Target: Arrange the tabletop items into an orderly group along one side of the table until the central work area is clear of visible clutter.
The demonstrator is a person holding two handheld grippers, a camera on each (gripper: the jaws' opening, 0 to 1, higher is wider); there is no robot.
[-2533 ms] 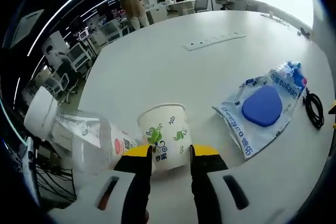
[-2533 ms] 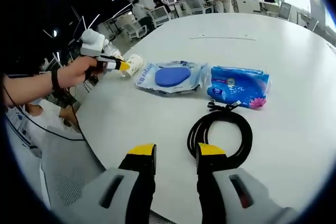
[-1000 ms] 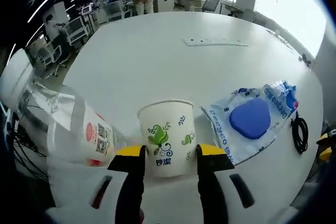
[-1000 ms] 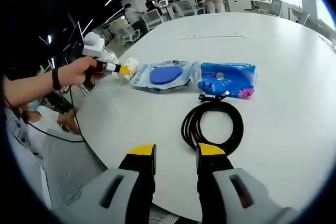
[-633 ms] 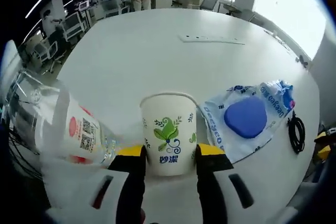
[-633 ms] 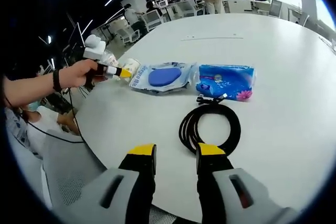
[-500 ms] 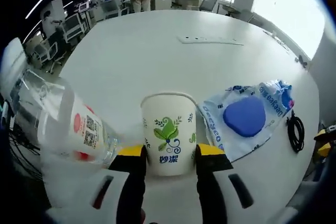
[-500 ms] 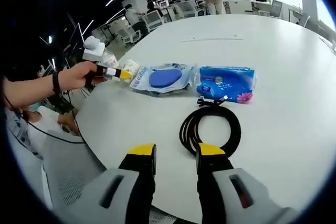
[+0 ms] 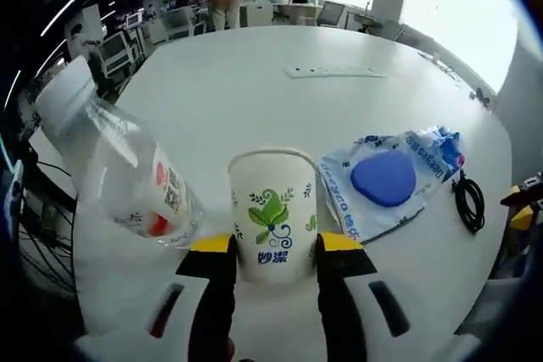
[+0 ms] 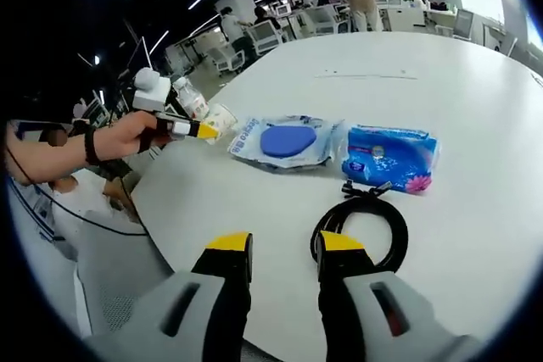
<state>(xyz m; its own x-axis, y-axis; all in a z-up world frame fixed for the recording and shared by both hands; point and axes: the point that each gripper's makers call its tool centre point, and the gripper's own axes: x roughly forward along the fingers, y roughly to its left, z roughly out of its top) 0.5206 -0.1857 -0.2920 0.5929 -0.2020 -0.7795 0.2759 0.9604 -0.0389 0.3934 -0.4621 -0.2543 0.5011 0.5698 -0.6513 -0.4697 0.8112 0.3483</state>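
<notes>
A white paper cup [image 9: 273, 208] with green leaf print stands upright between the yellow-tipped jaws of my left gripper [image 9: 276, 243], which is shut on it. Just left of it is a clear plastic bottle [image 9: 119, 167] with a white cap. To the right lies a blue pad in a plastic bag [image 9: 386, 180], with a coiled black cable [image 9: 468, 201] beyond it. In the right gripper view, a hand [image 10: 127, 135] holds the left gripper [image 10: 199, 130] at the cup [image 10: 222, 116] near the table's edge. My right gripper [image 10: 284, 247] stands open above the table, close to the cable [image 10: 361, 231].
A blue tissue pack [image 10: 390, 154] lies beside the bagged pad [image 10: 288, 142]. A white power strip [image 9: 335, 72] sits at the middle of the round white table [image 9: 254, 99]. Office desks, chairs and people stand beyond the table.
The cup has stayed between the left jaws while the left view has turned, so the bottle now looks more upright. The right view has shifted a little; the items on the table lie as before.
</notes>
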